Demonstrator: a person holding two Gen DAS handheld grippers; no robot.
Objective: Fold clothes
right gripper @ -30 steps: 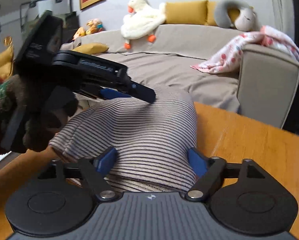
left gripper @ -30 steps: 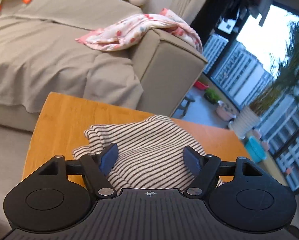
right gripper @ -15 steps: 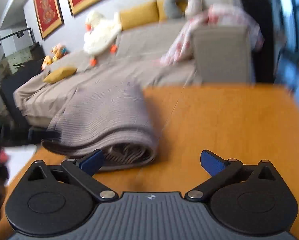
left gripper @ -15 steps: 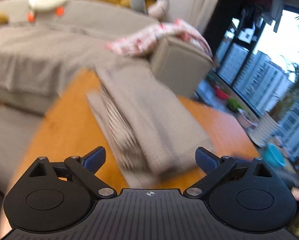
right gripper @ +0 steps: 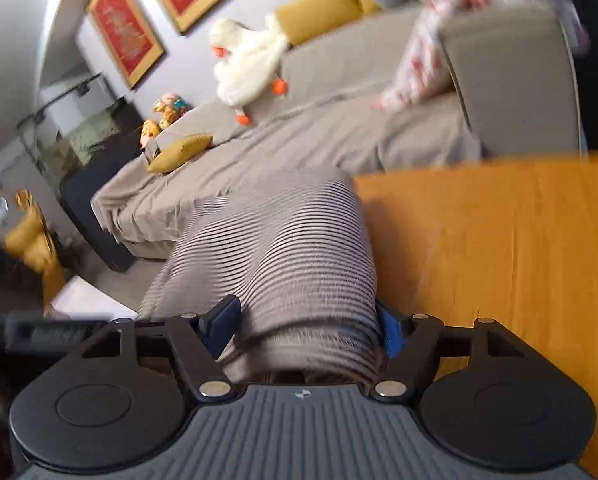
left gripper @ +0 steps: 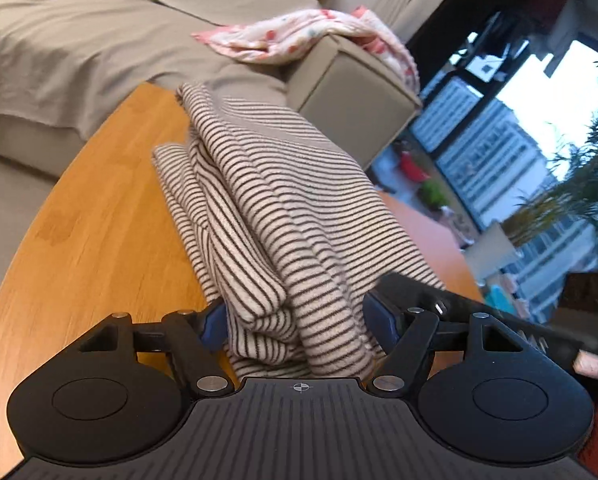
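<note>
Sofa [left gripper: 79, 52]: taupe cover, behind the table, filling the background of both wrist views. On it: white plush duck [right gripper: 247, 68] against the backrest, mustard cushions [right gripper: 319, 12] along the back, one small mustard pillow [right gripper: 181, 152] on the seat, pink patterned cloth [left gripper: 299, 36] draped over the armrest.

Table [left gripper: 91, 248]: orange wood, rounded edge in the left wrist view. Carries one item only, the striped garment.

Framed red pictures [right gripper: 127, 28]: on the wall above the sofa, right wrist view.

Window [left gripper: 539, 140]: right side of the left wrist view, with buildings and foliage outside.

Striped garment [left gripper: 283, 216]: cream with dark stripes, folded into a long, thick bundle of several layers. Lies on the table, running from the near edge toward the sofa. Near end reaches in between the jaws of both grippers.

Left gripper [left gripper: 295, 324]: jaws closing, the layered near end of the garment between them; blue pads meet the fabric on both sides, grasping the bundle. Black body of the other gripper visible just to the right.

Right gripper [right gripper: 303, 328]: jaws closing, the rolled end of the garment between them; both blue pads pressed into the fabric, grasping it. Picture blurred, stripes smeared.

No containers in view.
</note>
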